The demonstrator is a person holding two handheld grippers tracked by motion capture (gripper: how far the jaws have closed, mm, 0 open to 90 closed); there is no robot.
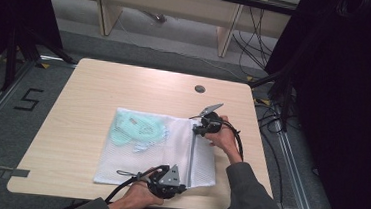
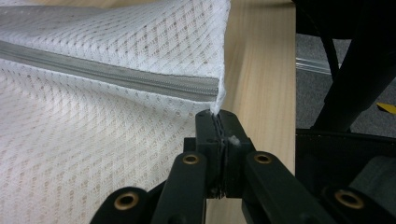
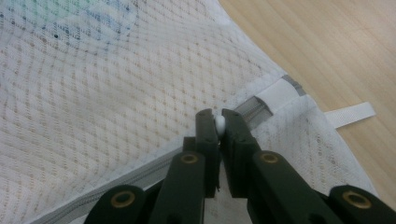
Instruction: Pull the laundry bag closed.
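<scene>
On a light wood table (image 1: 82, 121) lies a white mesh bag (image 1: 134, 160) holding pale green cloth (image 1: 136, 129). The left gripper (image 1: 179, 188) pinches its near edge; the right gripper (image 1: 197, 129) clamps the zipper pull (image 3: 219, 123) far right.

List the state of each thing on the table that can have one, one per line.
Mesh laundry bag: flat on the table, holding a pale green garment.
Zipper: looks closed along the stretch seen in the left gripper view.
Zipper pull: pinched between the right gripper's jaws.
Left gripper: shut on the bag's edge at the zipper's end.
Right gripper: shut on the pull.
</scene>
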